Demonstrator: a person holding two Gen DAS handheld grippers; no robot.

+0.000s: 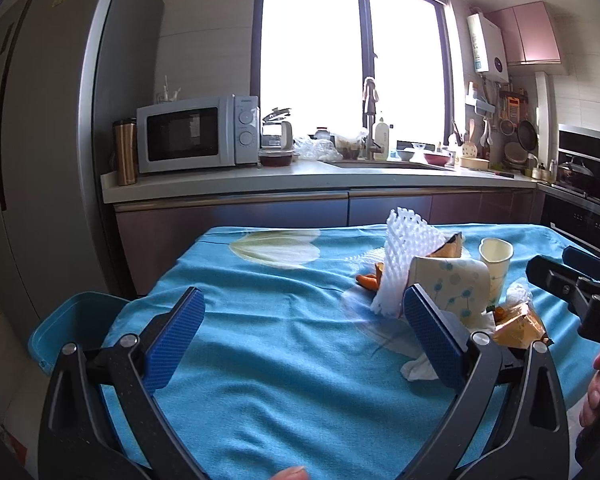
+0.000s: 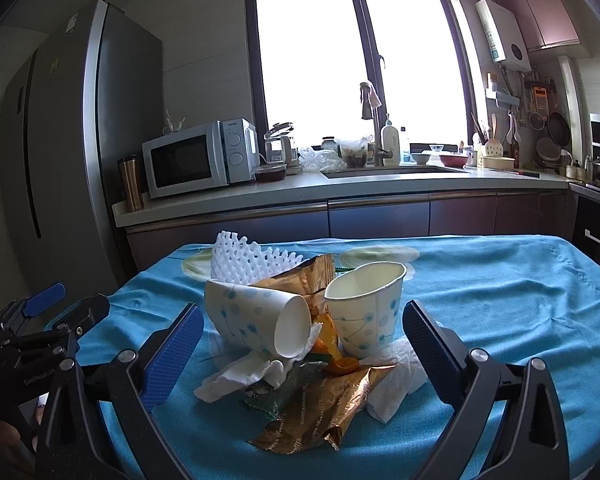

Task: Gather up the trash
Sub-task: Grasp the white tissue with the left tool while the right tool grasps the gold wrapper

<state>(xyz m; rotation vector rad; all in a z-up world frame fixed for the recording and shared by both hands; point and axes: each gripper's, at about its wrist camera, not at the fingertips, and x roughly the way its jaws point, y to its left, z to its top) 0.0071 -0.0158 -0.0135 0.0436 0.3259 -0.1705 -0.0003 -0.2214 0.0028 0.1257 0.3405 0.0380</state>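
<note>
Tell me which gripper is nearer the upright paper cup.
Right. The right gripper faces the pile with the upright paper cup just ahead between its open fingers; the left gripper is off to the cup's left.

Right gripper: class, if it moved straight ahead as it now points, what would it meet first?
Probably the crumpled gold snack wrapper lying between the open fingers of the right gripper, then the tipped paper cup; depth is uncertain.

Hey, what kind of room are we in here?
A home kitchen, most likely: a microwave on the counter, a sink faucet under the window, and pans hanging on the wall.
</note>
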